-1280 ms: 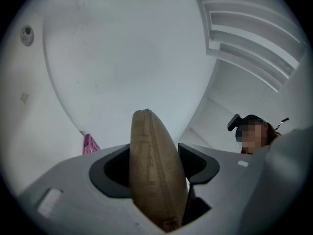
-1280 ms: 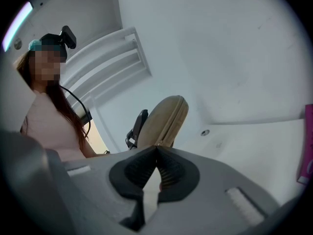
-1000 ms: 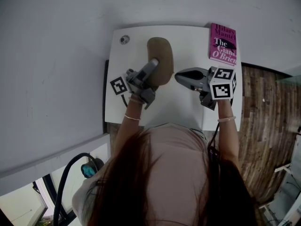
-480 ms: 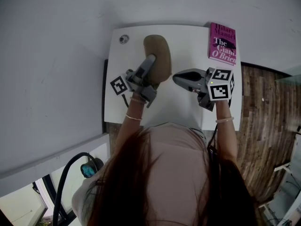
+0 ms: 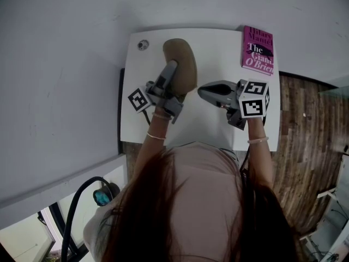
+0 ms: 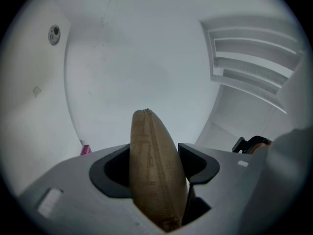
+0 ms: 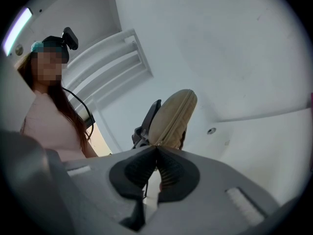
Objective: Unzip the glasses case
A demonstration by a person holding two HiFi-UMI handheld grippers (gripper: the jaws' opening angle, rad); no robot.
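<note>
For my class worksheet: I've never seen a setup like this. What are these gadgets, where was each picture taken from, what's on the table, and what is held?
No robot: a person holds a two-jaw gripper in each hand; the patterned cubes are part of them. The head view looks down from a camera on the person's head. Each gripper view looks along that gripper's jaws. On the white table lies a pink book. The left gripper clamps a tan glasses case. The right gripper is shut close to it; whether it pinches the zip tab is unclear.

Left gripper (image 5: 172, 70) clamped, right gripper (image 5: 200, 90) closed
</note>
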